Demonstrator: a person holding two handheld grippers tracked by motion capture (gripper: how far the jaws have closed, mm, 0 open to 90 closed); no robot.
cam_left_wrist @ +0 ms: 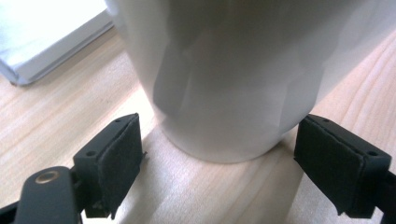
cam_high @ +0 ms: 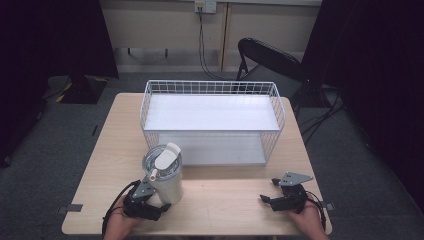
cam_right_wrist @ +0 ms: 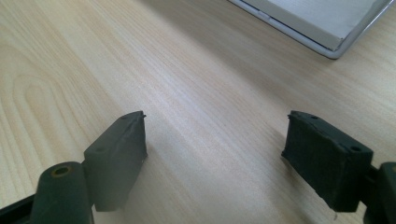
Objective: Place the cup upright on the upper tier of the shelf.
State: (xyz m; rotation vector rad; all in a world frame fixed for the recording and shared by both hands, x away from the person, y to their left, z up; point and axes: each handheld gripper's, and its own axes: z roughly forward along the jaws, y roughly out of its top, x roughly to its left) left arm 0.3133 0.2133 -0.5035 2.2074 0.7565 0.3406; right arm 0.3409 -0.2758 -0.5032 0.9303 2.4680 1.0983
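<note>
From the high view, a white tumbler [cam_high: 165, 175] with a flip lid stands upright near the front-left part of the light wooden desk [cam_high: 225, 200], just in front of a white wire basket [cam_high: 212, 120] that occupies the desk's far half. The left claw [cam_high: 159, 200], held in a person's hand at the front edge, sits at the tumbler's base, apparently lined up for a grasp low on the body. The right claw [cam_high: 268, 191] rests near the front-right corner, well apart from the tumbler, seemingly kept out of the way.

In the left gripper view, the tumbler [cam_left_wrist: 224, 74] rises between the two black jaws, which stand spread to either side of its foot without touching it; a gap of bare wood shows on each side. The low approach likely aims for the narrower bottom, where the claw can span it. A corner of the basket's tray [cam_left_wrist: 42, 42] lies beyond, at upper left.

In the right gripper view, the jaws are spread wide over bare desk, holding nothing, with the basket's tray corner [cam_right_wrist: 327, 23] ahead at upper right.
</note>
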